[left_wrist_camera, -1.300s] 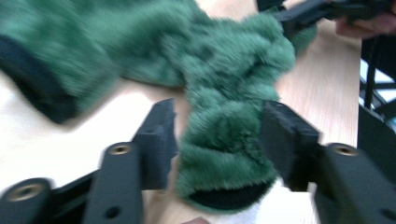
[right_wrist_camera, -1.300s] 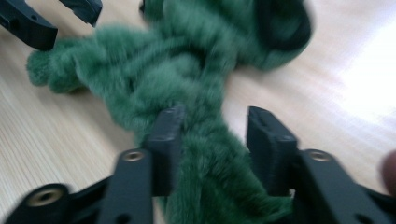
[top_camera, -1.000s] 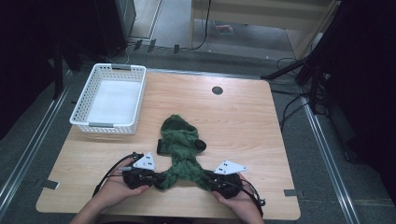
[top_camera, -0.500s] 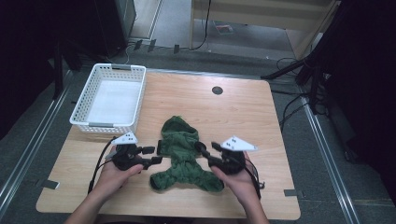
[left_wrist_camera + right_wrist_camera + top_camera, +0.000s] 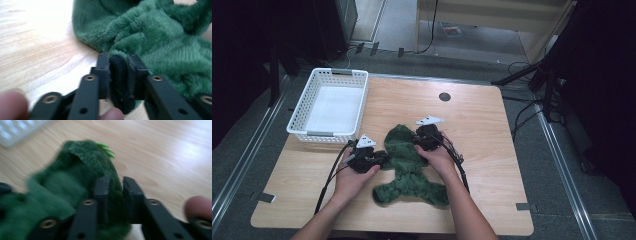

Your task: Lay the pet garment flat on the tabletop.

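Both tongs had moved up from garment's lower end to mid-body. Left tongs point(image 5: 119, 62) clenched on black cuff point(image 5: 120, 82) of green fleece garment point(image 5: 408, 165); right tongs point(image 5: 115, 185) pinched opposite edge. Garment lay mid-surface point(image 5: 492, 150), beside white basket point(image 5: 302, 120). Judged: folding grip established.

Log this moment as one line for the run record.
left gripper: shut on black cuff of green fleece garment | right gripper: shut on garment's upper edge | garment: on table | white basket: far left

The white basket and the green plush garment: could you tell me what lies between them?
In the high view, only bare wooden table separates the white basket from the green plush garment.
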